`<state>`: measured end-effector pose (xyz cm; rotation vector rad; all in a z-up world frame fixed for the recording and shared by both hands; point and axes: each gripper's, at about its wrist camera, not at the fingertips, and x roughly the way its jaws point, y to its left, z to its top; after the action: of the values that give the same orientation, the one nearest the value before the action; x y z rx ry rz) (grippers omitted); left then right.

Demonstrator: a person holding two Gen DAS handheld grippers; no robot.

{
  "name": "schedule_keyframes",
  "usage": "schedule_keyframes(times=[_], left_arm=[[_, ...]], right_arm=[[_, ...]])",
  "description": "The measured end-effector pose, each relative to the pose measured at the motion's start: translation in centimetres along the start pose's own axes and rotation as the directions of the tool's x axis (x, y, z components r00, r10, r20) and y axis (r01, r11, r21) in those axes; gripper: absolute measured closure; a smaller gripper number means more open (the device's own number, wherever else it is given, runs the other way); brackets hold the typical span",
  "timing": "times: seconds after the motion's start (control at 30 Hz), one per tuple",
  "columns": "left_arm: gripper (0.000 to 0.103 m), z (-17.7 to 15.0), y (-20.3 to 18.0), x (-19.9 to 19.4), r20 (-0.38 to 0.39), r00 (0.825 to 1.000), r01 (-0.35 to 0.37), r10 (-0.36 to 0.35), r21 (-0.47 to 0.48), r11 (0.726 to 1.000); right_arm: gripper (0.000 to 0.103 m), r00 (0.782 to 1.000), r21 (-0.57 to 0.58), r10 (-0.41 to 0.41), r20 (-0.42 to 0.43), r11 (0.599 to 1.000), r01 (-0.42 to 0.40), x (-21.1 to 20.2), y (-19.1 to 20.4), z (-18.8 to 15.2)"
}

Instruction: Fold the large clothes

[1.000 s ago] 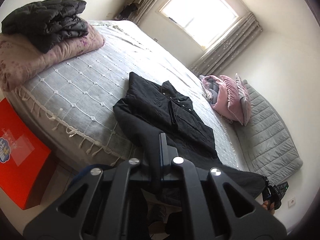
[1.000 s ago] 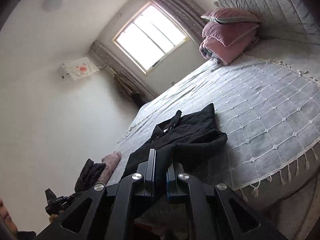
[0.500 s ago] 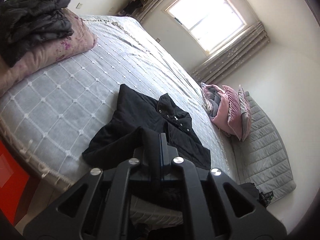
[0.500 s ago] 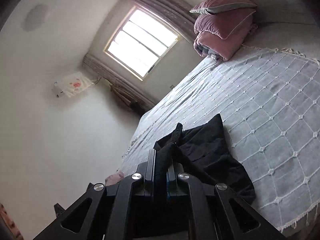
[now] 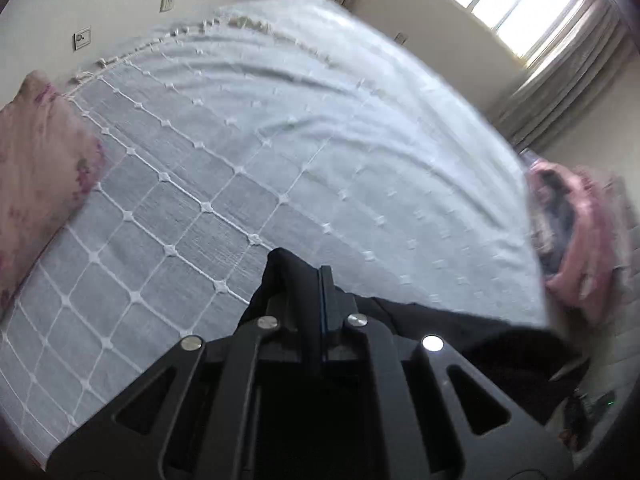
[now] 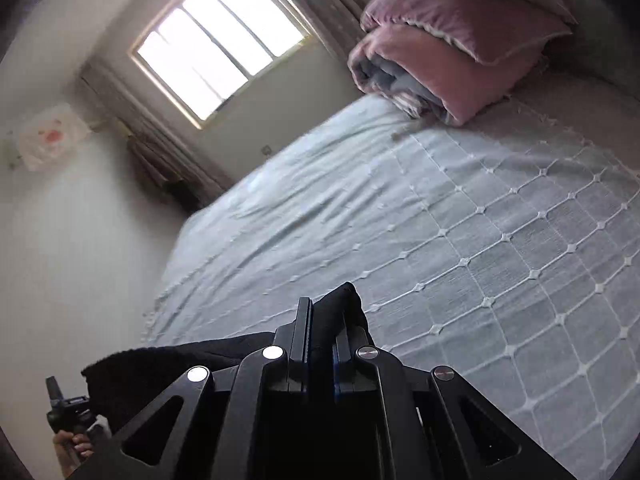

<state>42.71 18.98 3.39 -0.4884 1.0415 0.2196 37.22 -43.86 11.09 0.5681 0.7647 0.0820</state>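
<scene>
The left gripper [image 5: 316,276] has its 2 fingers pressed together on a fold of the black garment [image 5: 460,328], which pokes up past the fingertips and trails off to the right as a dark band held above the bed [image 5: 280,128]. The right gripper [image 6: 322,312] is likewise clamped on a bunched corner of the same black garment [image 6: 340,304], with more of the cloth hanging away to the left in a sagging edge. The garment is stretched between the 2 grippers, over the near part of the grey quilted bedspread [image 6: 500,240] with its white diamond stitching. A pale pink floral pillow [image 5: 36,168] lies at the left edge of the bed, and a stack of pink folded bedding [image 6: 440,60] sits at the far end near the window [image 6: 220,40].
</scene>
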Motion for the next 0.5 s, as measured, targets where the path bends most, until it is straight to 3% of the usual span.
schedule_keyframes(times=[0.07,0.1,0.13,0.2,0.27,0.33,0.43,0.5], left_arm=[[0.095,-1.1,0.2,8.9,-0.136,0.982,-0.136,0.132,-0.019,0.991],[0.095,-2.3,1.1,12.0,-0.184,0.972,-0.162,0.147,-0.068,0.985],[0.094,-3.1,1.8,13.2,-0.185,0.972,-0.162,0.142,-0.099,0.982],[0.090,-3.5,2.8,13.0,-0.142,0.986,-0.105,0.082,-0.169,0.980],[0.068,-3.3,3.7,12.2,-0.152,0.988,-0.005,-0.029,-0.219,0.976],[0.056,-3.1,5.0,11.3,-0.145,0.980,0.094,-0.135,-0.257,0.962],[0.051,-2.8,7.3,9.4,-0.133,0.969,0.156,-0.210,-0.331,0.930],[0.044,-2.6,9.0,7.5,-0.088,0.975,0.161,-0.202,-0.339,0.927]], right_arm=[[0.095,0.983,0.023,-0.148,-0.110,0.988,0.152,8.3,-2.6,-2.0],[0.093,0.971,0.052,-0.186,-0.153,0.979,0.196,10.8,-3.9,-3.4],[0.091,0.969,0.120,-0.165,-0.182,0.975,0.188,13.2,-5.6,-5.2],[0.090,0.981,0.192,-0.126,-0.147,0.969,0.153,14.2,-8.0,-7.2],[0.089,0.993,0.258,-0.022,-0.117,0.965,0.052,14.1,-10.1,-7.5],[0.085,0.990,0.320,0.051,-0.133,0.947,-0.006,14.0,-11.3,-7.4],[0.080,0.986,0.331,0.033,-0.162,0.943,0.023,12.7,-11.6,-6.2],[0.073,0.990,0.292,0.029,-0.141,0.956,0.014,11.1,-10.8,-5.1]])
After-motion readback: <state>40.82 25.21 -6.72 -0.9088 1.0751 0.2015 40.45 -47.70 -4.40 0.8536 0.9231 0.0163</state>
